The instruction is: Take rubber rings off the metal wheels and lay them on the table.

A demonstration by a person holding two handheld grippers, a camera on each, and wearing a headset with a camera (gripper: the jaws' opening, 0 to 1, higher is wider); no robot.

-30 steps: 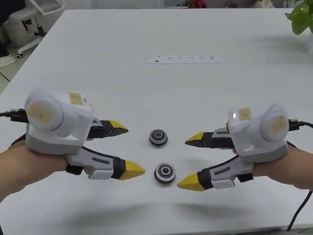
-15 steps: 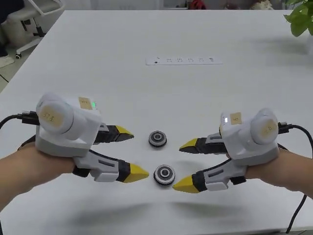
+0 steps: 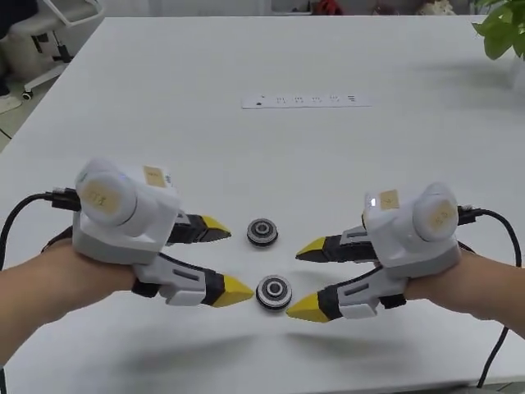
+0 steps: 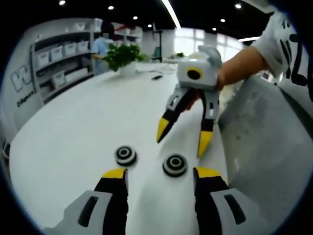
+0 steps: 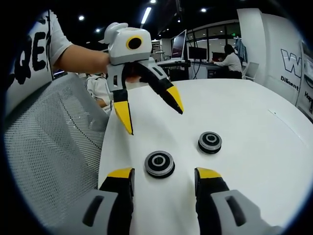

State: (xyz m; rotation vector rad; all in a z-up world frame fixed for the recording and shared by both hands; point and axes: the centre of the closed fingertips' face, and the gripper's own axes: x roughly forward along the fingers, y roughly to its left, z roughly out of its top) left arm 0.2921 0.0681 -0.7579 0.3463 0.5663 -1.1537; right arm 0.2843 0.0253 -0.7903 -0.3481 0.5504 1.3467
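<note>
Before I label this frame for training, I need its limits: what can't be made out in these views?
Head view, near wheel and far wheel: where rubber ends and metal begins is too small to tell, and both gripper views are fisheye-soft there.
Head view, power strip: its markings are too small to read.
Head view, plant: cut off by the top right corner.

We find the near wheel (image 3: 274, 291) by the table's (image 3: 394, 148) near edge — the far wheel (image 3: 262, 232) just behind it, a power strip (image 3: 300, 101) well beyond.
</note>
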